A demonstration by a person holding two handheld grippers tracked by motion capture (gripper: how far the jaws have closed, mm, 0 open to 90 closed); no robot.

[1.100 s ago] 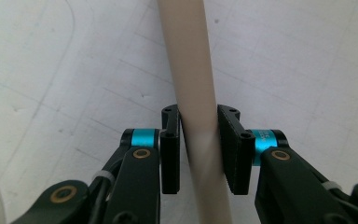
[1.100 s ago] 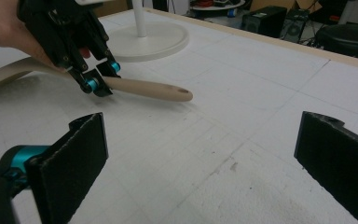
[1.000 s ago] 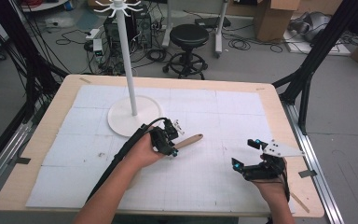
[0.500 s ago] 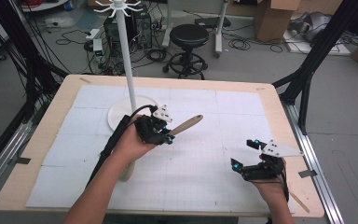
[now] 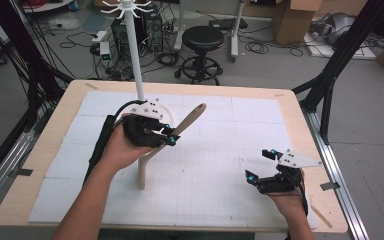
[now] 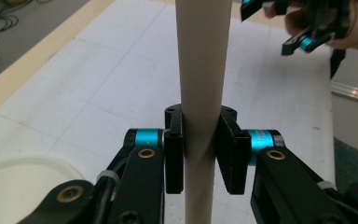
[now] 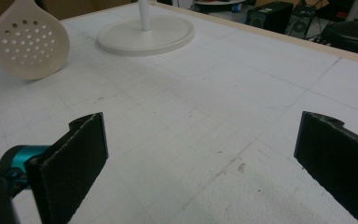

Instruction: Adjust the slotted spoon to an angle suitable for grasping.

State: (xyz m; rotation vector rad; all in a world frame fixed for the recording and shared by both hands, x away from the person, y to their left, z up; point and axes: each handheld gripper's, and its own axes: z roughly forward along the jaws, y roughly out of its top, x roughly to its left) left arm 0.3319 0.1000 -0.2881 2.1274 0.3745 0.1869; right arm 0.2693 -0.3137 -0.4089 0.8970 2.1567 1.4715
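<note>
A beige perforated spoon hangs tilted above the white mat. Its handle (image 5: 192,116) points up and to the far right, and its head (image 5: 142,176) hangs low near the mat. My left gripper (image 5: 169,138) is shut on the handle (image 6: 200,56), with both pads (image 6: 175,149) pressed on it. The round holed head (image 7: 28,39) also shows at the upper left of the right gripper view; whether it touches the mat I cannot tell. My right gripper (image 5: 257,164) rests low at the near right, its jaws wide open (image 7: 205,158) with nothing between them.
A white hook stand (image 5: 132,50) rises from a round base (image 5: 162,111) (image 7: 144,35) at the far left of the mat, just behind my left hand. The wooden table edge (image 5: 325,200) runs close to my right hand. A stool (image 5: 202,40) stands behind the table.
My left gripper has risen and moved toward the stand with the spoon in it. The spoon went from nearly flat to steeply tilted. The right gripper has not moved.
</note>
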